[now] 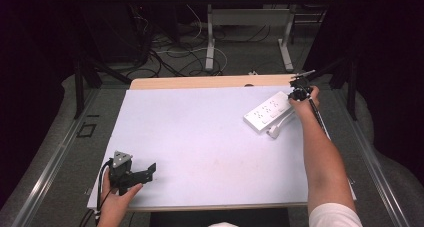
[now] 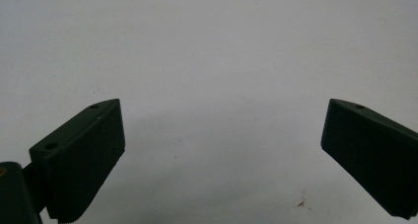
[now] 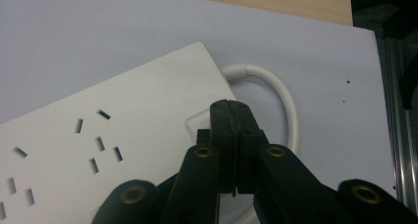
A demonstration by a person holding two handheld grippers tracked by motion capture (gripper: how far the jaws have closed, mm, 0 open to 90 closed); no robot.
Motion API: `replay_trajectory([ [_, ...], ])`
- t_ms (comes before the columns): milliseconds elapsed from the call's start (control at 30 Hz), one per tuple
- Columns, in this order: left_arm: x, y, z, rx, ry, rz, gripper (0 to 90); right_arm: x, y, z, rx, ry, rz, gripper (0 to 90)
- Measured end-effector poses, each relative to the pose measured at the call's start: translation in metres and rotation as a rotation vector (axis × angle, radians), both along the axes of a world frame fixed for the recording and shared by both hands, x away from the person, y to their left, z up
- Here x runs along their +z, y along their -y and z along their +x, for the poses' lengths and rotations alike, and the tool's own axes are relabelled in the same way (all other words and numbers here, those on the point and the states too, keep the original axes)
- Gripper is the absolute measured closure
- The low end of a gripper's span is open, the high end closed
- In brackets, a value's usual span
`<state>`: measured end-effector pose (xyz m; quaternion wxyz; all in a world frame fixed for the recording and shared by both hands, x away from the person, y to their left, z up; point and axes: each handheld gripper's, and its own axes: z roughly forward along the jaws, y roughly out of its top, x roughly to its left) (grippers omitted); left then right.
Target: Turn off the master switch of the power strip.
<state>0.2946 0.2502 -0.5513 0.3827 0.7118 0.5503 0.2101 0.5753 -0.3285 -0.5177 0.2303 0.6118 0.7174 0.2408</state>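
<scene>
High view: flat white plastic power strip (image 1: 268, 112) w/ several socket groups lies at an angle on the pale blue counter (image 1: 200, 137), at the counter's far right, a white plug lying just beside the strip's near edge. Right tool (image 1: 300, 92) sits at the strip's far end, right forearm stretched long from the near edge up to it, wrist bent down toward the strip. Left tool (image 1: 145, 172) rests well apart from the strip, by the counter's near left corner, left hand (image 1: 116, 203) cupped behind it.

Right gripper view adds the detail: right tool (image 3: 231, 110) has its black jaws pressed together, nothing between them, tips over a square raised button on the strip (image 3: 113, 145) close to its end; can't tell if touching. Thick white cable (image 3: 281, 105) loops out of that end. Slot pairs and triples dark against the strip's matte face.

Left gripper view: left tool (image 2: 222, 130) spread wide over bare counter (image 2: 207, 46), holding nothing.
</scene>
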Motion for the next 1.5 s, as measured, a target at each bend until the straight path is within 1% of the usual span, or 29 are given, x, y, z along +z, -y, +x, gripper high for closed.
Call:
replay_trajectory([
  [67, -0.0007, 0.0005, 0.0003, 0.002, 0.003, -0.002, 3.1, -0.0002, -0.0007, 0.0002, -0.003, -0.001, -0.007, 90.0],
  [133, 0.0, 0.0002, 0.0, -0.006, -0.006, 0.005, 3.1, -0.0004, -0.0007, 0.0003, -0.004, -0.001, -0.007, 90.0],
  [167, 0.0, 0.0004, -0.0002, -0.005, -0.005, 0.005, 3.1, -0.0009, 0.0003, 0.0006, -0.007, -0.002, 0.003, 90.0],
  [200, 0.0, 0.0004, -0.0003, -0.005, -0.005, 0.005, 3.1, -0.0009, 0.0003, 0.0006, -0.007, -0.002, 0.003, 90.0],
  [233, -0.0001, 0.0004, -0.0002, -0.005, -0.004, 0.004, 3.1, -0.0012, 0.0015, 0.0008, -0.01, -0.009, -0.007, 90.0],
  [333, -0.0001, 0.0004, -0.0004, -0.003, -0.008, 0.005, 3.1, -0.0016, 0.0032, 0.0006, -0.001, -0.018, -0.004, 90.0],
  [400, -0.0002, 0.0002, -0.0002, -0.003, -0.004, 0.005, 3.1, -0.0017, 0.0025, 0.0004, -0.004, -0.016, -0.007, 90.0],
  [467, -0.001, 0.0004, -0.0001, 0.003, 0.003, 0.002, 3.1, -0.0029, 0.0017, 0.0009, 0.009, -0.008, -0.02, 90.0],
  [533, -0.0011, 0.0, -0.0002, 0.003, 0.002, 0.004, 3.1, -0.0032, 0.0017, 0.0012, 0.009, -0.011, -0.013, 90.0],
  [567, -0.0005, -0.0007, -0.0004, -0.001, -0.009, 0.008, 3.1, -0.0032, 0.0017, 0.0012, 0.009, -0.011, -0.013, 90.0],
  [700, -0.0022, -0.0004, 0.0001, 0.003, -0.005, 0.006, 3.1, -0.0042, 0.0018, 0.0019, 0.012, -0.006, -0.02, 90.0],
  [733, -0.0015, -0.0008, -0.0001, -0.001, -0.014, 0.008, 3.1, -0.0042, 0.0018, 0.0019, 0.012, -0.006, -0.02, 90.0],
  [800, -0.0016, -0.0009, 0.0001, -0.002, -0.013, 0.01, 3.1, -0.0043, 0.0021, 0.0019, 0.005, -0.005, -0.008, 90.0],
  [867, -0.0026, -0.0006, 0.0006, 0.001, -0.009, 0.008, 3.1, -0.0034, 0.0026, 0.0014, 0.004, -0.007, -0.008, 90.0],
  [900, -0.0025, -0.0003, 0.0006, 0.0, -0.015, 0.01, 3.1, -0.0026, 0.0022, 0.0017, 0.003, -0.001, -0.01, 90.0],
  [933, -0.0028, 0.0002, 0.0008, -0.003, -0.012, 0.009, 3.1, -0.0005, 0.0025, 0.0011, 0.0, -0.007, -0.011, 88.9],
  [967, -0.0025, 0.0009, 0.0009, -0.002, -0.01, 0.007, 3.1, -0.0002, 0.0024, 0.001, -0.007, -0.004, -0.003, 84.2],
  [1000, -0.0021, 0.0009, 0.0012, -0.006, -0.005, 0.011, 3.1, 0.0005, 0.0031, 0.0008, -0.007, -0.006, 0.004, 82.1],
  [1033, -0.0019, 0.0012, 0.0011, -0.006, -0.002, 0.008, 3.1, 0.0005, 0.0031, 0.0008, -0.007, -0.006, 0.004, 82.1],
  [1133, -0.0016, 0.0015, 0.0013, -0.008, -0.002, 0.008, 3.1, 0.001, 0.0026, -0.0004, -0.012, -0.008, 0.004, 78.5],
  [1167, -0.0016, 0.0016, 0.0013, -0.011, -0.008, 0.008, 3.1, 0.0015, 0.001, -0.0014, -0.006, -0.012, 0.004, 76.5],
  [1200, -0.0014, 0.0015, 0.0014, -0.015, -0.012, 0.009, 3.2, 0.0015, 0.001, -0.0014, -0.006, -0.012, 0.004, 76.5],
  [1233, -0.0014, 0.0019, 0.0015, -0.013, -0.007, 0.011, 3.2, 0.0022, -0.001, -0.0021, -0.005, -0.017, 0.001, 73.8],
  [1267, -0.001, 0.0026, 0.0014, -0.014, -0.002, 0.004, 3.2, 0.0024, -0.0016, -0.0025, -0.008, -0.014, -0.004, 72.1],
  [1300, -0.001, 0.0026, 0.0014, -0.014, -0.002, 0.004, 3.2, 0.0024, -0.0016, -0.0025, -0.008, -0.014, -0.004, 72.1],
  [1333, -0.0007, 0.0026, 0.0013, -0.014, -0.002, 0.006, 3.2, 0.0031, -0.0018, -0.003, 0.007, -0.02, -0.011, 69.3],
  [1367, -0.0008, 0.0027, 0.0012, -0.012, 0.002, 0.003, 3.2, 0.0031, -0.0018, -0.003, 0.007, -0.02, -0.011, 69.3],
  [1400, 0.0, 0.0022, 0.0008, -0.016, -0.006, 0.005, 3.2, 0.004, -0.0038, -0.004, -0.004, -0.026, -0.003, 65.9],
  [1500, 0.0005, 0.0018, 0.0005, -0.017, -0.008, 0.004, 3.2, 0.0046, -0.0042, -0.0043, 0.005, -0.02, -0.006, 62.6],
])
